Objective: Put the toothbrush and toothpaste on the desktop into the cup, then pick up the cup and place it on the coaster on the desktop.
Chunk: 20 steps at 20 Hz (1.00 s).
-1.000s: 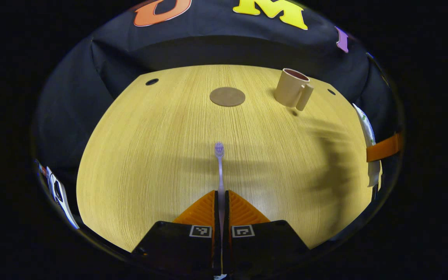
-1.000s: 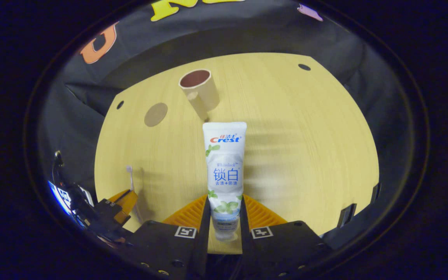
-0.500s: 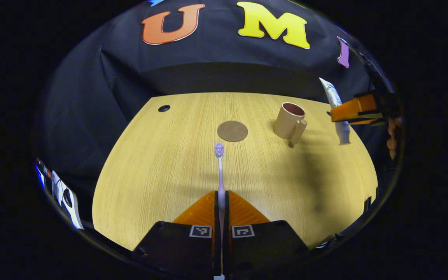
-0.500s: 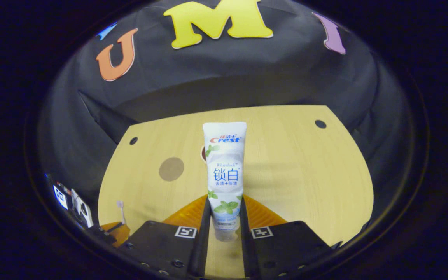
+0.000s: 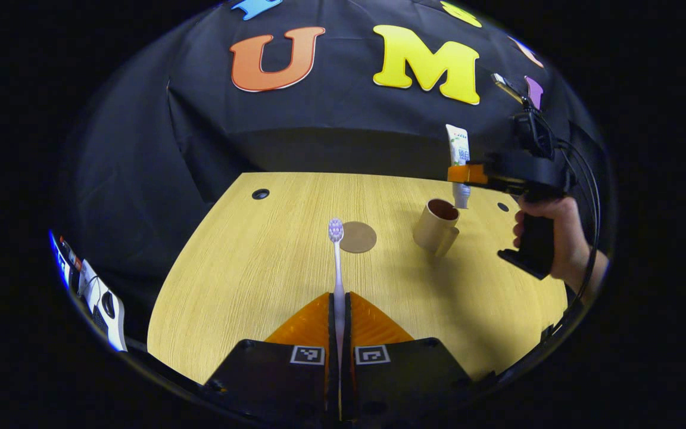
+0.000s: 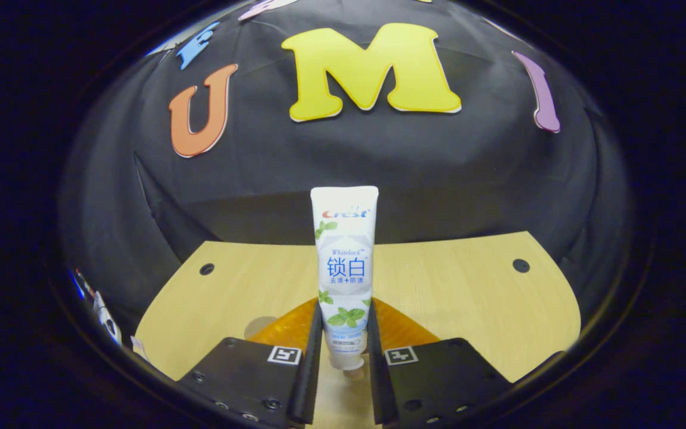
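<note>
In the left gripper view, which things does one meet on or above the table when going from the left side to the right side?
Toothbrush → coaster → cup → toothpaste → right gripper → hand.

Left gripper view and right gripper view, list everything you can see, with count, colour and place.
toothbrush: one, pale purple, clamped in the left hand-held gripper, head pointing forward above the desktop.
toothpaste tube: one, white, upright in the right hand-held gripper, cap down over the cup.
cup: one, beige with a handle, standing right of the coaster.
coaster: one, round, brown, flat mid-desktop.
desktop: one, light wood.
left hand-held gripper: orange fingers, black body.
right hand-held gripper: orange fingers, black body.
hand: one, holding the right hand-held gripper's grip.
</note>
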Each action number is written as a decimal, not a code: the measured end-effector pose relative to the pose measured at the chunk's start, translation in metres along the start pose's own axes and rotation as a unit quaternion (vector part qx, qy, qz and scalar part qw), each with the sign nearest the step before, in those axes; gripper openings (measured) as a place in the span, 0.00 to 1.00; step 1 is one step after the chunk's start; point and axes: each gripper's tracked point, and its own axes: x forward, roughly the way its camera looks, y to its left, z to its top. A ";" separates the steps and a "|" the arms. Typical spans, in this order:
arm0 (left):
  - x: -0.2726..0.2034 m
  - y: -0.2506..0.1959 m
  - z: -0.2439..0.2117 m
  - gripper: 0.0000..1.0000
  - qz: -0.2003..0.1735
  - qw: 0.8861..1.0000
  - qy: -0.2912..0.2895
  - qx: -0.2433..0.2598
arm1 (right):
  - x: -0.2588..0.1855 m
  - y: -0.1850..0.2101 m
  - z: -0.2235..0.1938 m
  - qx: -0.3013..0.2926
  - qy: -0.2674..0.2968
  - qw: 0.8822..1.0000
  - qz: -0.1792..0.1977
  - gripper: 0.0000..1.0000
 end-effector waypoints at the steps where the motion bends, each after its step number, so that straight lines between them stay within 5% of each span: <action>1: 0.001 -0.001 0.003 0.05 0.002 1.000 -0.002 0.000 | 0.006 -0.003 0.000 -0.005 -0.013 1.000 -0.003 0.35; 16: 0.007 0.009 0.009 0.05 0.037 0.999 0.010 0.000 | 0.071 -0.015 -0.035 -0.026 -0.052 0.998 -0.015 0.35; 18: 0.007 0.010 0.008 0.05 0.037 0.999 0.011 -0.001 | 0.070 -0.018 -0.039 -0.035 -0.053 0.998 -0.022 0.39; 20: 0.006 0.010 0.007 0.05 0.037 0.999 0.011 0.000 | 0.070 -0.020 -0.036 -0.043 -0.060 0.997 -0.027 0.57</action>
